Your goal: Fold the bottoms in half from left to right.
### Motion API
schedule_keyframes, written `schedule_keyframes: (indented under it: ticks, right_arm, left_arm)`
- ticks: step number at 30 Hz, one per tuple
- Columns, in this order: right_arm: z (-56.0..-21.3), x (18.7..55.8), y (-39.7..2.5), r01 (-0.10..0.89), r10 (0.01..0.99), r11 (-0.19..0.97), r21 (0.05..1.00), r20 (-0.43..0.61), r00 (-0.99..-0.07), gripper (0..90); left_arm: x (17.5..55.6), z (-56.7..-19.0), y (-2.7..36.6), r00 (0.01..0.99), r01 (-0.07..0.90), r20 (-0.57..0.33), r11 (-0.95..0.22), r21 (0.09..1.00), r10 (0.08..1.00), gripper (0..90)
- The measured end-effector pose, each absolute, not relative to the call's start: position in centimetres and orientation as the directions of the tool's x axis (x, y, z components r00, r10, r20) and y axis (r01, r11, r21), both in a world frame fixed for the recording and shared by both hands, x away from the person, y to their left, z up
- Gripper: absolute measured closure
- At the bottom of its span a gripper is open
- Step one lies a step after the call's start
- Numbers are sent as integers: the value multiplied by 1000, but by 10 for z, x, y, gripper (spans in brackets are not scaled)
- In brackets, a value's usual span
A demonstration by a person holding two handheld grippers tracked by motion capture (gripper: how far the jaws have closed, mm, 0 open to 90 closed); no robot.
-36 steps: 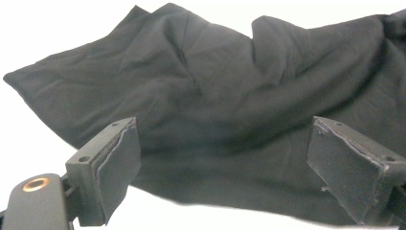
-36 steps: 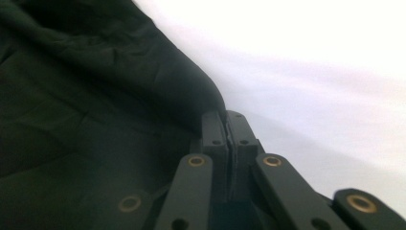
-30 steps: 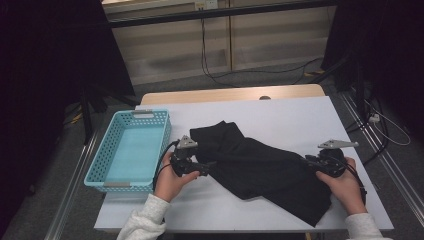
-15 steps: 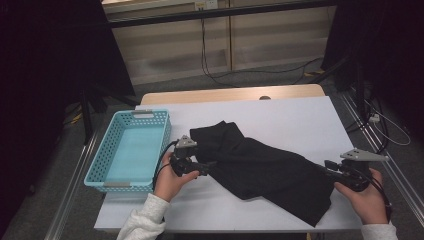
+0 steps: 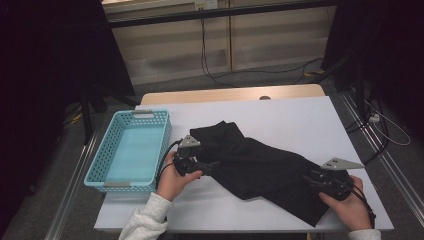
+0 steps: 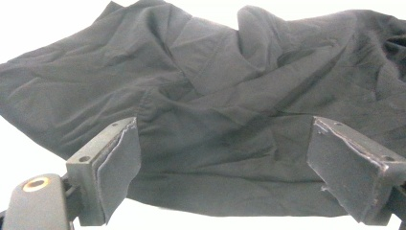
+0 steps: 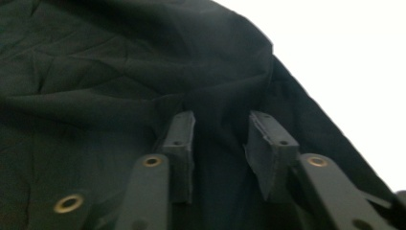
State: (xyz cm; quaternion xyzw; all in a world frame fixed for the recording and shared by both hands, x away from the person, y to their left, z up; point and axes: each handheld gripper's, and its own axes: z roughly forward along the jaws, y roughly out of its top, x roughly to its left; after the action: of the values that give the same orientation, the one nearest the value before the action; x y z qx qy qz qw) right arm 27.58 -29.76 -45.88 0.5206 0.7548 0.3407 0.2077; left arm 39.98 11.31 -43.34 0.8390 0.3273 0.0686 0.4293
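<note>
Black cloth (image 5: pixel 260 170): soft, light, limp by the look of its folds; likely to sag and slide on the smooth table, so best pinched at a hem or corner.
High view: spread crumpled across the white table (image 5: pixel 300 120), just right of the blue basket (image 5: pixel 131 150); left gripper (image 5: pixel 200 165) at its left edge, right gripper (image 5: pixel 312 181) at its lower right end.
Left gripper view: jaws spread wide, nothing pinched; near hem of the cloth (image 6: pixel 215 110) lying between and just ahead of the pads (image 6: pixel 119 167).
Right gripper view: jaws partly apart, resting over the cloth (image 7: pixel 95 72); a fold running between the pads (image 7: pixel 184 143), not clamped as far as can be judged.
</note>
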Motion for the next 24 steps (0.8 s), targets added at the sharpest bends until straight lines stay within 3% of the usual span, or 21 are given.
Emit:
schedule_keyframes:
  ticks: [7, 15, 20, 24]
  right_arm:
    - [-455, 278, -301, 634, 938, 185, 751, 57, -341, 504]
    - [-460, 273, -309, 666, 945, 161, 729, 80, -317, 516]
    - [-461, 263, -303, 660, 941, 171, 732, 77, -330, 582]
    - [-459, 264, -300, 658, 935, 171, 734, 89, -343, 842]
  left_arm:
    - [399, -436, 118, 776, 491, -159, -428, 759, 610, 119]
    - [398, -431, 115, 776, 483, -156, -417, 770, 611, 120]
    - [395, -432, 108, 792, 467, -147, -434, 770, 592, 121]
    - [394, -431, 107, 795, 463, -140, -441, 769, 591, 121]
